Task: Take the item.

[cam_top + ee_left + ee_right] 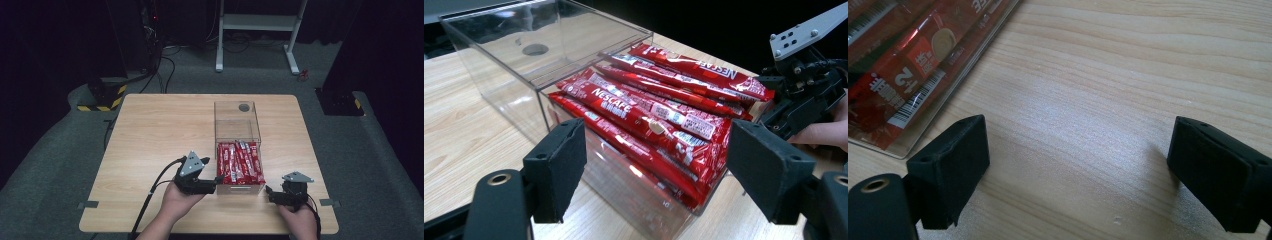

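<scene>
clear box point(238, 125) of red sachets point(240, 162), left gripper point(218, 178) beside it, fingers apart

Both forearms in from bottom edge of high view, each hand w/ a two-jaw gripper. Left hand point(176, 202) palm-up under left gripper point(218, 179), grey 3-cornered plate tilted on top, cable trailing back toward bottom edge. Jaws pointing right, wide apart in left gripper view, nothing between pads. Right hand point(299, 219) near bottom right, gripping right gripper point(269, 192) from behind; jaws pointing left, toward left gripper, low over tabletop. In right gripper view jaws spread wide, nothing clamped. Right gripper point(796, 95) also seen far right in left gripper view, fingers point(824, 134) wrapped beneath.
</scene>
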Demonstrator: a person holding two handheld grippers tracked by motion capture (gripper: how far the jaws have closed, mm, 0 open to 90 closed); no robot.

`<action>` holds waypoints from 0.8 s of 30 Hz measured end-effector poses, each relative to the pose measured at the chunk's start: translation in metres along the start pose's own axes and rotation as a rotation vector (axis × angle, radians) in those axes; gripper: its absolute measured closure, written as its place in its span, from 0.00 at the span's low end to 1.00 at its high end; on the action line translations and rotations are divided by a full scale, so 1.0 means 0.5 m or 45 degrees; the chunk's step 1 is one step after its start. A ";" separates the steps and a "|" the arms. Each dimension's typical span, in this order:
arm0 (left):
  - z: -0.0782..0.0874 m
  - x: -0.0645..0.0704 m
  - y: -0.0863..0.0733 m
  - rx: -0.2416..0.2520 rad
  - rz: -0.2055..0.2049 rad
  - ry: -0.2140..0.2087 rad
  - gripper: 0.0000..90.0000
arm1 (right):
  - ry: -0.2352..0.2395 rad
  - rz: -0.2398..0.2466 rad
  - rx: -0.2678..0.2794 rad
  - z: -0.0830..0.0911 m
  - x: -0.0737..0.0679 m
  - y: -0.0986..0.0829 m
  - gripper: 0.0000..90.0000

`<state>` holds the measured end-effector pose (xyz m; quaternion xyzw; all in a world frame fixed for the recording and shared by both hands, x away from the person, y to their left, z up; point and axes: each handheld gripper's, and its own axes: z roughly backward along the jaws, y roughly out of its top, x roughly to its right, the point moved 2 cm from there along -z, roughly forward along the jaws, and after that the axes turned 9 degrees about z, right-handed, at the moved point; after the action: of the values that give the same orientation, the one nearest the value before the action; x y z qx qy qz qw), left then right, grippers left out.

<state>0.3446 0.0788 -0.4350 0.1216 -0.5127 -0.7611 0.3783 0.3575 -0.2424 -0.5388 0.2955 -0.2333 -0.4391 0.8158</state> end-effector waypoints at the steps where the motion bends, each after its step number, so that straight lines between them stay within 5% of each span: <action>1: -0.003 0.001 0.002 -0.002 -0.005 -0.001 0.28 | 0.000 0.000 0.000 0.000 0.000 0.000 0.11; 17: -0.041 0.007 0.017 -0.030 -0.010 0.012 0.31 | 0.004 0.002 0.000 0.000 -0.001 0.000 0.11; 24: -0.063 0.005 0.013 -0.064 0.011 0.027 0.43 | 0.005 0.003 0.000 0.000 -0.001 0.000 0.11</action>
<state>0.3641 0.0542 -0.4429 0.1179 -0.4900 -0.7708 0.3897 0.3573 -0.2421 -0.5389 0.2961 -0.2321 -0.4376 0.8167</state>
